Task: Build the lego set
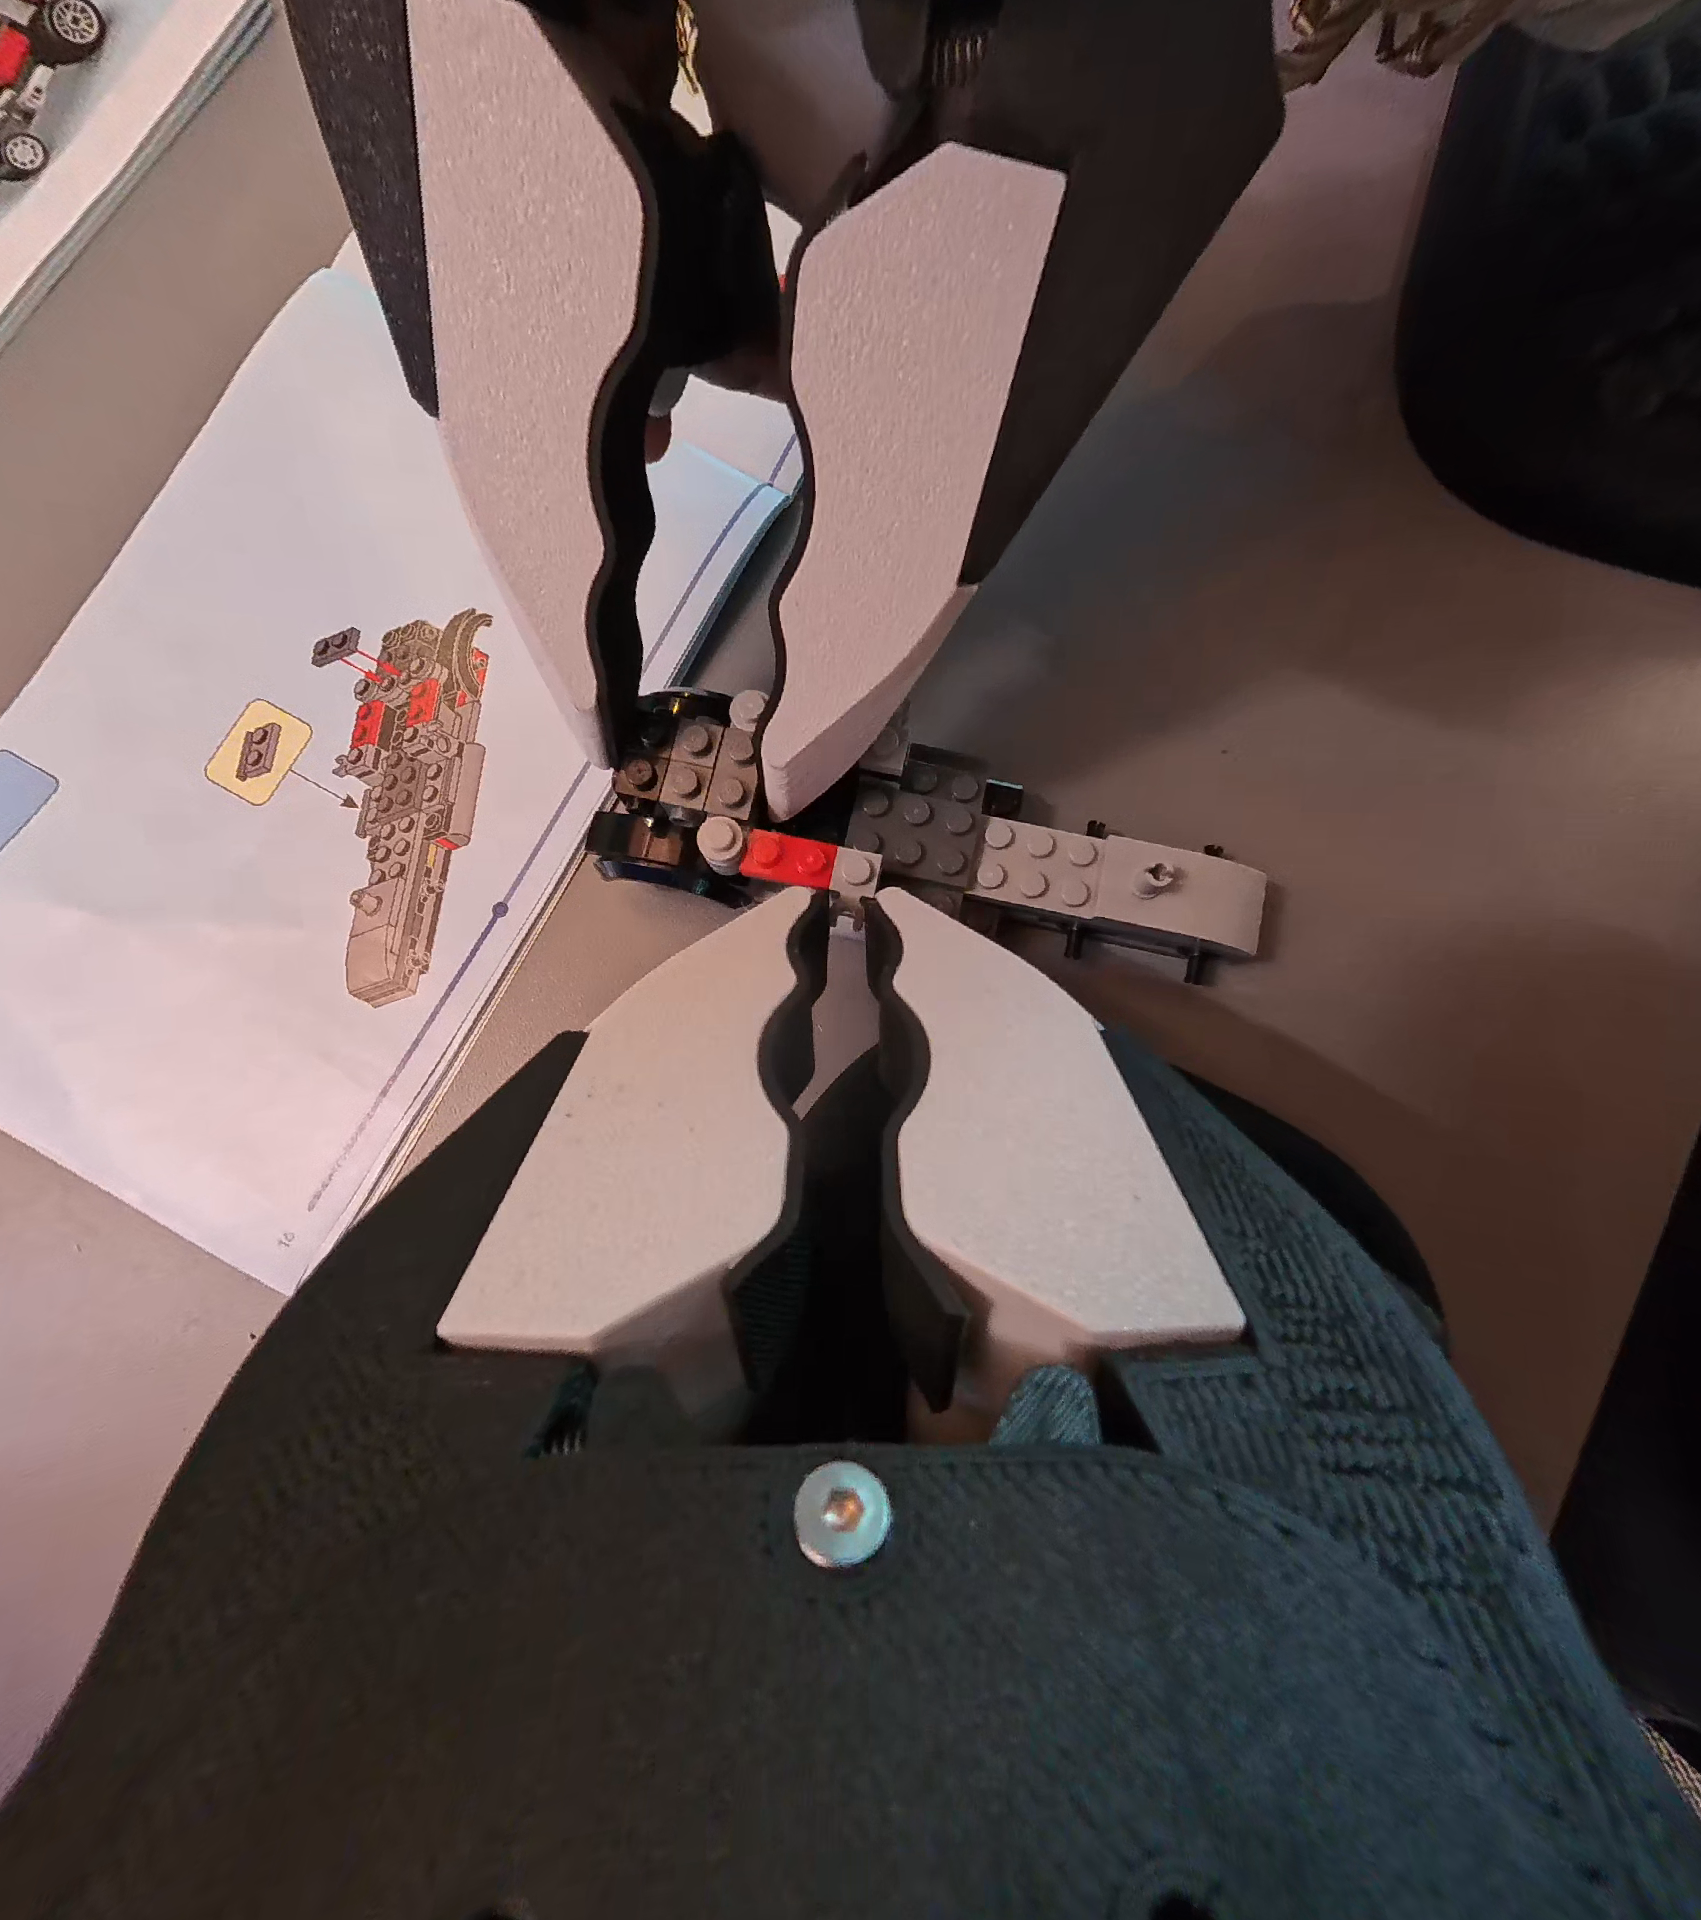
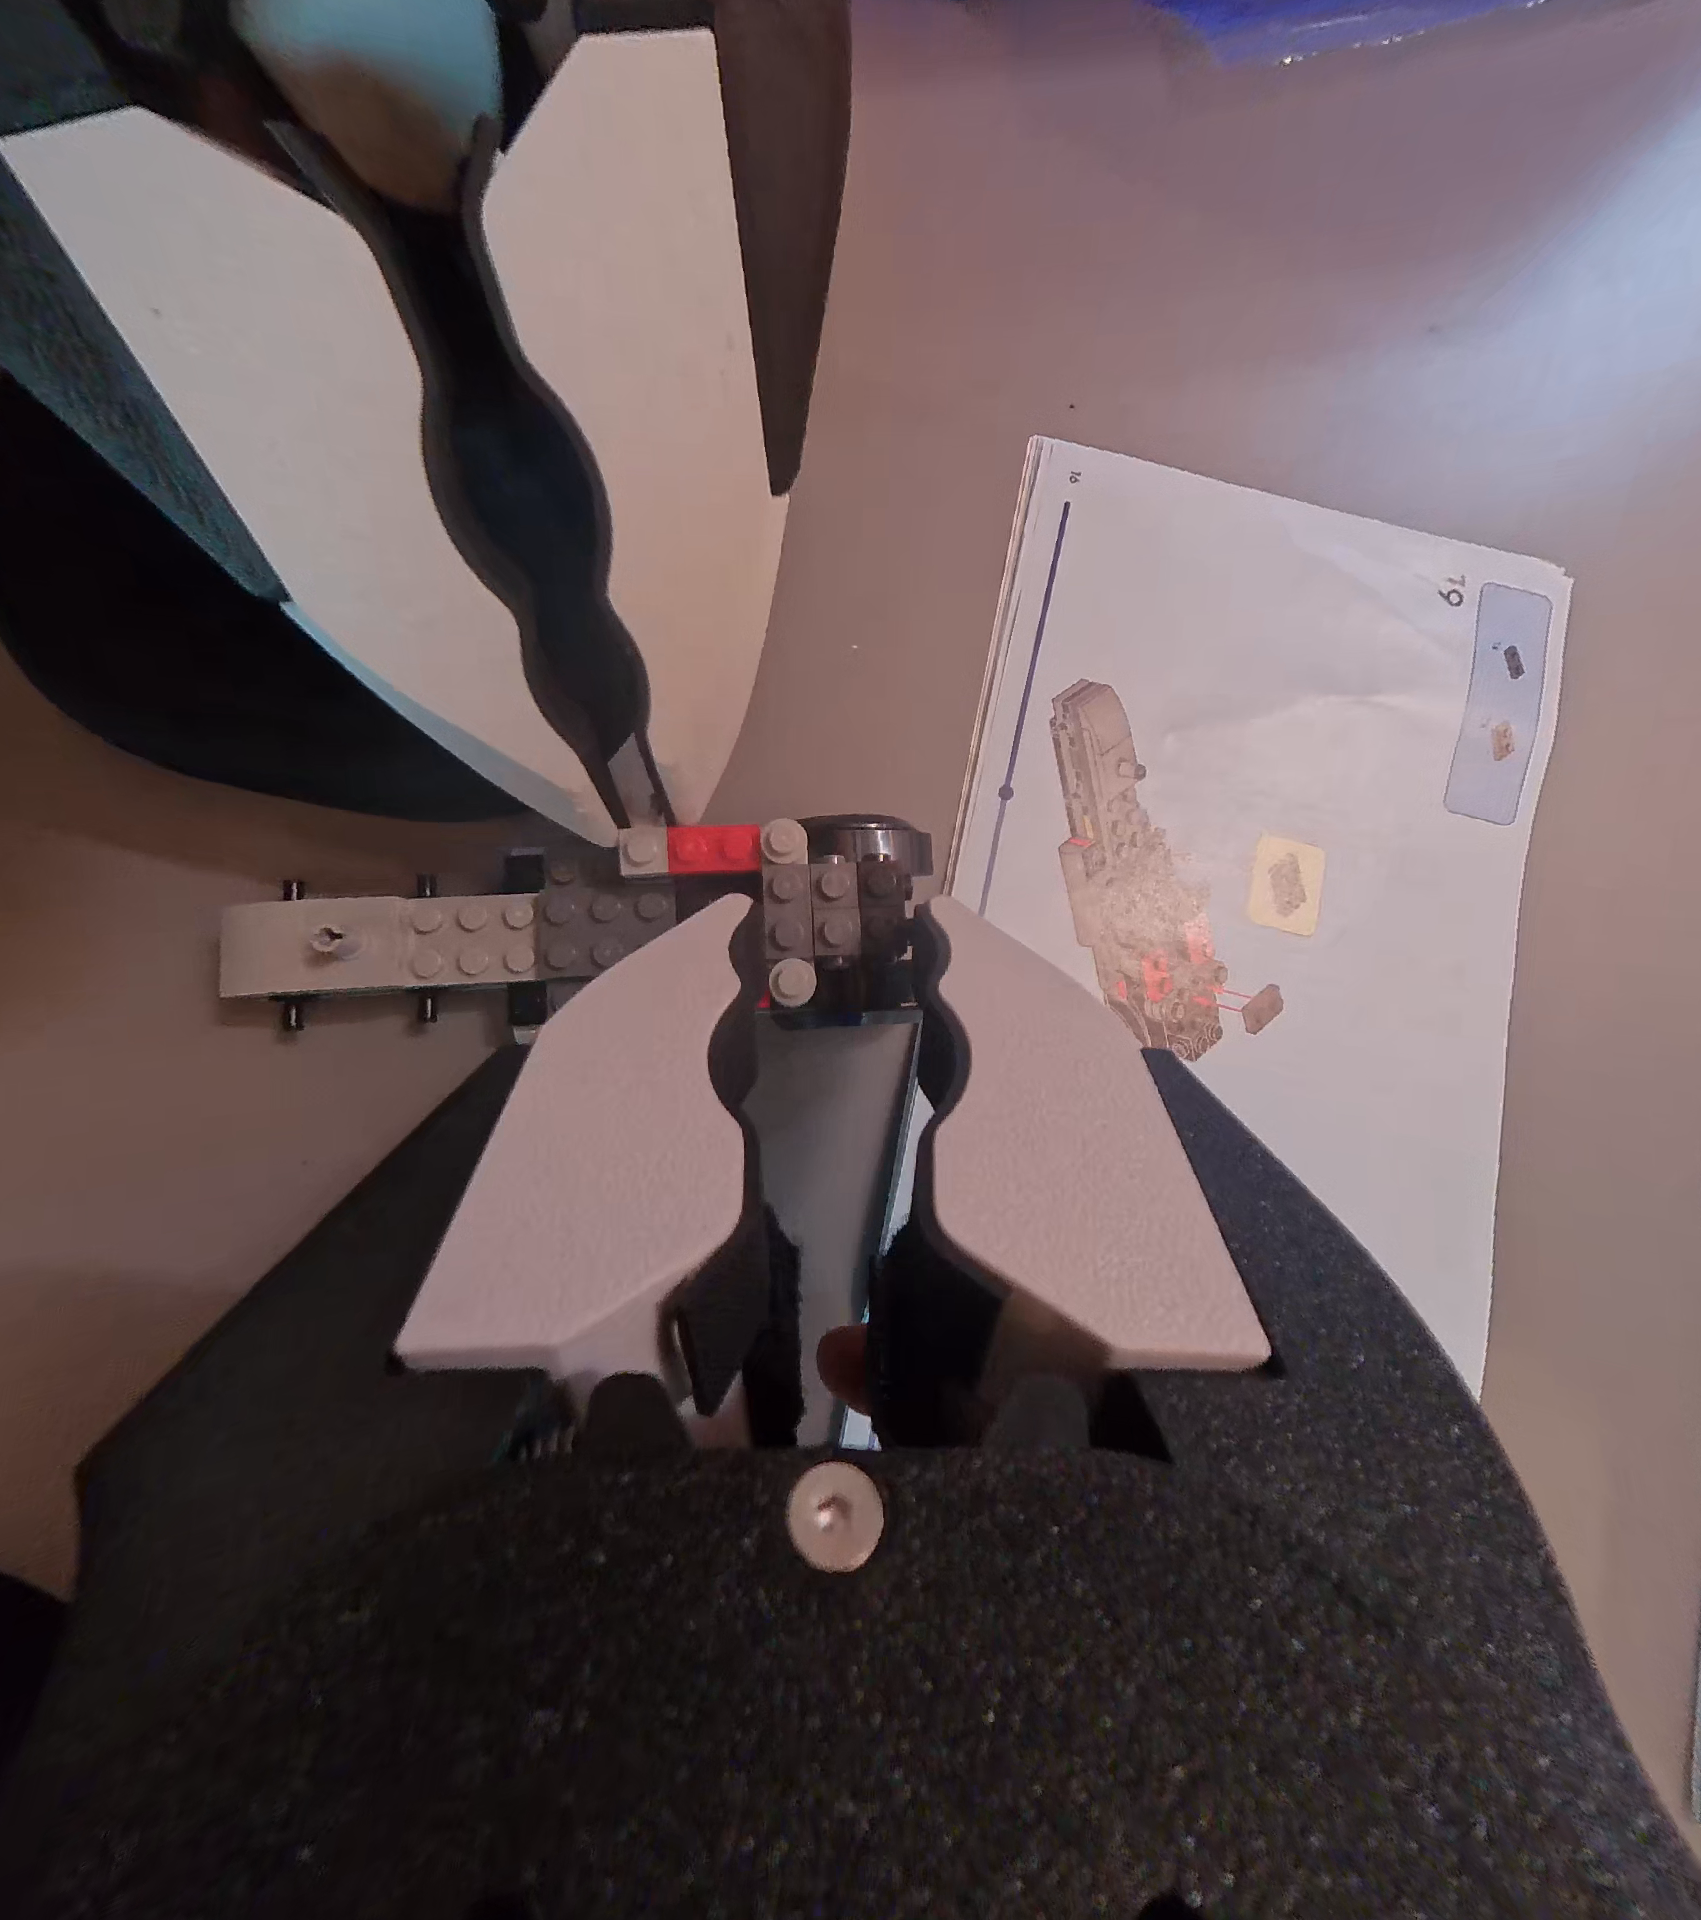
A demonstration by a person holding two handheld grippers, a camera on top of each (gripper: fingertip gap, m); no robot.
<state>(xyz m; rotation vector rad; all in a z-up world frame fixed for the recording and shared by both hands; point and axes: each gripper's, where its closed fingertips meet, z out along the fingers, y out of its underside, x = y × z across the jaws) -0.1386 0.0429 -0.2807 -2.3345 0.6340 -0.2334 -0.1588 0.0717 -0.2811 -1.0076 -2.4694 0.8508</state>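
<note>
grey lego model (image 1: 929,831) on the table: left tongs (image 1: 841,909) pinch its small grey plate (image 1: 856,871), right tongs (image 2: 830,935) clamp its rear block (image 2: 830,904).

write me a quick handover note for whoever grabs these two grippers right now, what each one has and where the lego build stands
Left gripper: nearly shut, pinching a small light grey piece at the end of the red plate on the model's near edge.
Right gripper: shut on the dark grey studded block at the model's wheel end, steadying it.
Lego model: lies flat on the table, long pale grey nose pointing away from the open instruction booklet.
Done: chassis, red plate and rear block are on.
Left: seat the grey piece if it is not yet down, then check the open page for what follows; I cannot tell which parts are missing.
</note>
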